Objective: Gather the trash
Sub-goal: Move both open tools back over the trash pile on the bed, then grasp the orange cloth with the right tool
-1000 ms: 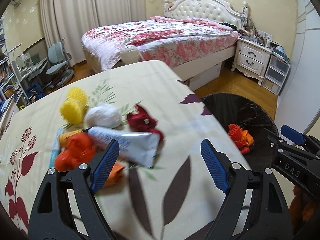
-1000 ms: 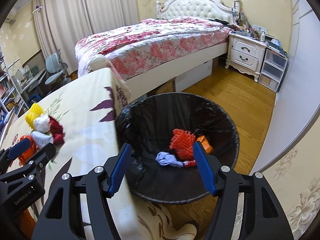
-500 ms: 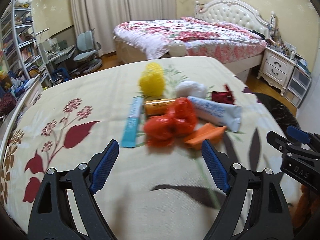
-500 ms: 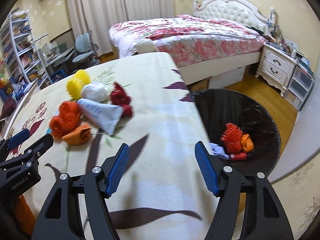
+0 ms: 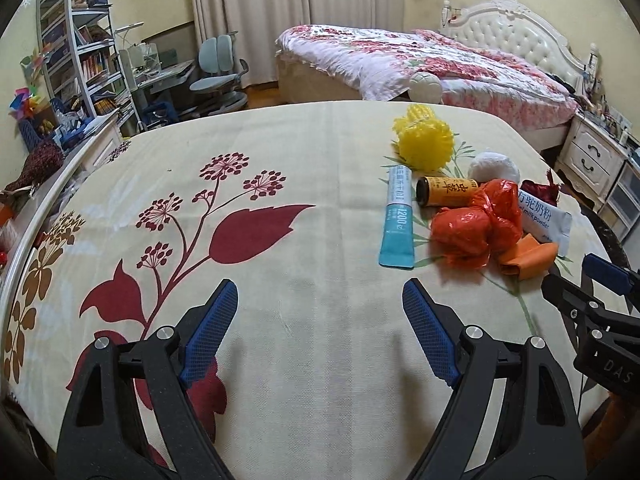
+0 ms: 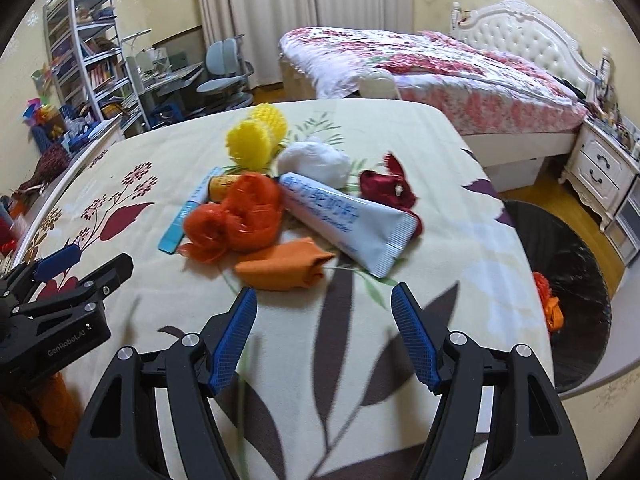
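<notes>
A pile of trash lies on the floral tablecloth (image 5: pixel 280 184): a red-orange plastic bag (image 6: pixel 236 216), an orange folded cloth (image 6: pixel 284 266), a white-blue powder sachet (image 6: pixel 348 224), a dark red wrapper (image 6: pixel 386 186), a white crumpled ball (image 6: pixel 316 160), a yellow foam net (image 6: pixel 256 138), a small orange bottle (image 5: pixel 444 192) and a teal tube (image 5: pixel 398 220). My left gripper (image 5: pixel 320 332) is open and empty, left of the pile. My right gripper (image 6: pixel 324 336) is open and empty, just in front of the orange cloth. A black-lined bin (image 6: pixel 568 280) with orange trash stands to the table's right.
A bed (image 5: pixel 420 56) with a floral cover stands behind the table. A white nightstand (image 6: pixel 600 172) is at the right. Bookshelves (image 5: pixel 80 52), a desk and a grey chair (image 5: pixel 216 76) fill the far left. The table's edge runs close to the bin.
Both grippers have swung left from the bin side toward the table. The right gripper, earlier over the bin, now faces the trash pile. The left gripper now faces bare tablecloth left of it.
</notes>
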`<state>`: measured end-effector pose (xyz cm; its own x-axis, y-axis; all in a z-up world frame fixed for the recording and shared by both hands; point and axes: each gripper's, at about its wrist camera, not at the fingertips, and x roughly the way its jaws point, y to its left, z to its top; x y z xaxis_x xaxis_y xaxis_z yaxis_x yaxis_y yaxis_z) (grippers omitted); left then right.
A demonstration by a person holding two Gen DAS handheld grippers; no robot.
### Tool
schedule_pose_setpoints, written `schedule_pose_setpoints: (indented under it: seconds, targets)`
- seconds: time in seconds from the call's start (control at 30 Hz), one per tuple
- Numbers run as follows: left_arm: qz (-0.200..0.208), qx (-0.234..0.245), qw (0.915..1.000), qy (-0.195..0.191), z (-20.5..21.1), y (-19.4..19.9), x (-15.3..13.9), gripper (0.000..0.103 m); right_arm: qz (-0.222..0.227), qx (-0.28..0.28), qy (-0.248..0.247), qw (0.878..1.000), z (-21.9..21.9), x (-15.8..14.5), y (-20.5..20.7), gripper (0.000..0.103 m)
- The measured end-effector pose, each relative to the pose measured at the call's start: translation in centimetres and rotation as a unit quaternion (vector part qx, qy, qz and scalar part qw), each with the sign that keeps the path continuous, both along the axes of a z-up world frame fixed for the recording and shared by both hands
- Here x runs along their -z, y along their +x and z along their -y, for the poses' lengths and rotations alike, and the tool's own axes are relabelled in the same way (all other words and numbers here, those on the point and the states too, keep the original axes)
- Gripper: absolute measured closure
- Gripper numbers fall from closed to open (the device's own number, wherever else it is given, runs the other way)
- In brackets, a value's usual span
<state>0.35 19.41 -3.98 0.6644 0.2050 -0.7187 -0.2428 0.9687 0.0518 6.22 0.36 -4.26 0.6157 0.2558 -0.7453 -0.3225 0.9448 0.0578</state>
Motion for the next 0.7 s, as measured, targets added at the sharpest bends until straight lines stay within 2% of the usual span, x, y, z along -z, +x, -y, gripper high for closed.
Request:
schedule_pose_setpoints:
  seconds: [0.33, 0.4, 0.7]
  targets:
    - [-0.001, -0.002, 0.9999, -0.017, -0.7, 0.1, 0.3, 0.02, -0.009, -0.011, -0.015, 1.0, -2.5, 0.9, 1.3, 0.036]
    - [-0.001, -0.002, 0.9998, -0.017, -0.6, 0.1, 0.3, 0.02, -0.01, -0.01, -0.02, 1.0, -2.6, 1.0, 1.4, 0.052]
    - [0.001, 0.002, 1.0, -0.005, -0.2, 0.2, 0.1, 0.02, -0.013, -0.004, -0.019, 1.0, -1.5, 1.0, 0.7, 0.052]
